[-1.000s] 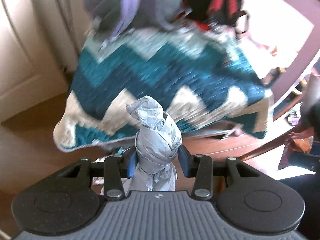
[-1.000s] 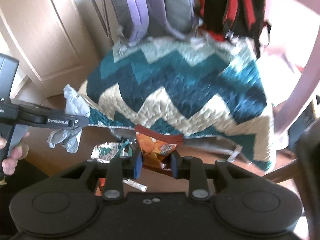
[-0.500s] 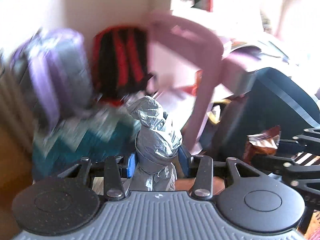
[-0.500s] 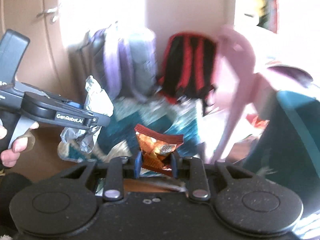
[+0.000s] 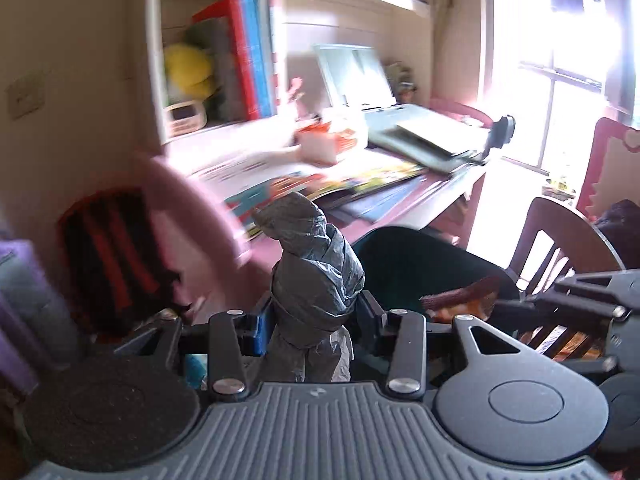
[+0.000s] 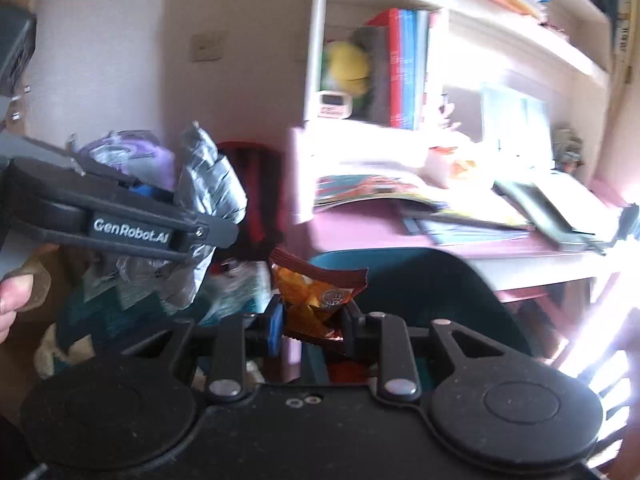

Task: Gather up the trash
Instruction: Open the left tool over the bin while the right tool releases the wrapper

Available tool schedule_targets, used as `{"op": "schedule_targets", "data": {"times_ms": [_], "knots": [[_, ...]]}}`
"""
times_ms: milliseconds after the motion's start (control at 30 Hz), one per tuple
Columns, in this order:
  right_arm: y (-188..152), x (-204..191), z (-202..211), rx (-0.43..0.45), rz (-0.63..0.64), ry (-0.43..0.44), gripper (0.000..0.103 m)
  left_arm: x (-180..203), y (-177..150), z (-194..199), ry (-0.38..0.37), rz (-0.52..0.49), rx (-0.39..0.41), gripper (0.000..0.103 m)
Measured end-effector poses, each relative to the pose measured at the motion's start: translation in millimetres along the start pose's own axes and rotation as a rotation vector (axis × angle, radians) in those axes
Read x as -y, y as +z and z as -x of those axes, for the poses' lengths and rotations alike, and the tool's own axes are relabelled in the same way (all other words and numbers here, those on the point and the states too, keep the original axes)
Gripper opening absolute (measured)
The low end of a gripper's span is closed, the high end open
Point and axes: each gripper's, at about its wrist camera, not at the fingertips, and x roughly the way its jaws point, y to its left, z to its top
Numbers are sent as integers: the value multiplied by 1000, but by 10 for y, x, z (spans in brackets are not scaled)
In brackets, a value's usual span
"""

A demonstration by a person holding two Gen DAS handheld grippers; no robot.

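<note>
The left tongs pinch a crumpled grey plastic wad upright, the right tongs pinch an orange-brown foil snack wrapper, both held near the pink desk front edge.

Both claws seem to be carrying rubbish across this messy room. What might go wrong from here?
The left gripper pinches the crumpled grey plastic bag only around its middle, with loose ends hanging below, so it might slip out. The right gripper holds the orange snack wrapper by a small part; it may slide free. The views are blurred, suggesting fast motion near the teal chair, so a bump is possible.
</note>
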Motion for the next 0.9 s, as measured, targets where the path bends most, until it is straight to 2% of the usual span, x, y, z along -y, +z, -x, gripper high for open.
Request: {"op": "schedule_targets", "data": {"times_ms": [200, 367, 667, 900], "knots": [[-91, 434, -83, -43, -54, -54, 27, 514, 230, -449, -63, -30, -15, 43], [-229, 655, -209, -99, -72, -74, 27, 741, 190, -904, -86, -46, -88, 43], [-423, 736, -510, -203, -65, -59, 27, 741, -46, -1382, -73, -77, -238, 43], [-474, 759, -650, -246, -62, -59, 30, 733, -123, -1557, -65, -84, -289, 43]]}}
